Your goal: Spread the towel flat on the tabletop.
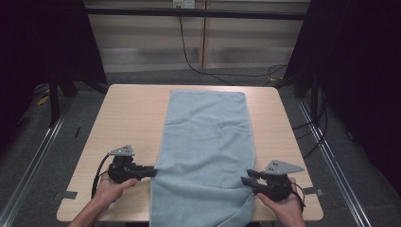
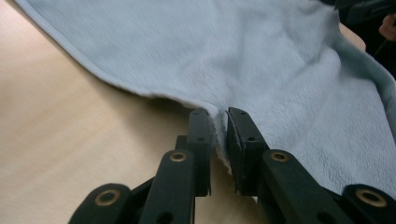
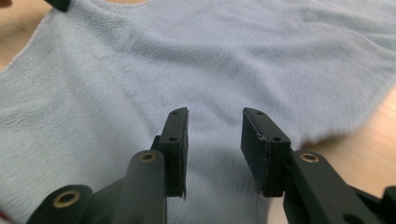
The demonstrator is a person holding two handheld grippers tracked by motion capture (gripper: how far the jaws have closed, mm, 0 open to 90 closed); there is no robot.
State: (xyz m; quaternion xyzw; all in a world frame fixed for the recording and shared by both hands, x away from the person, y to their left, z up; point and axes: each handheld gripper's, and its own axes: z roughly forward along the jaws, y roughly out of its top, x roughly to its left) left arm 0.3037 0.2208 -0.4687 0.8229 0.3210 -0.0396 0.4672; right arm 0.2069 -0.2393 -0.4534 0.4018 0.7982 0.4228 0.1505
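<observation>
A light blue towel (image 1: 208,137) lies lengthwise down the middle of the wooden table (image 1: 127,113), its near end reaching the front edge. My left gripper (image 1: 153,171) is at the towel's left edge near the front. In the left gripper view its jaws (image 2: 219,114) stand nearly together, and the towel's (image 2: 233,56) hem is drawn into a point and pinched between them. My right gripper (image 1: 244,177) sits at the towel's right edge. In the right gripper view it (image 3: 215,112) stands open above the towel (image 3: 187,60), with nothing between the pads.
Bare tabletop runs along both sides of the towel. Metal rails (image 1: 42,142) flank the table on the floor, and cables (image 1: 189,56) trail behind the far edge. Dark curtains close off both sides.
</observation>
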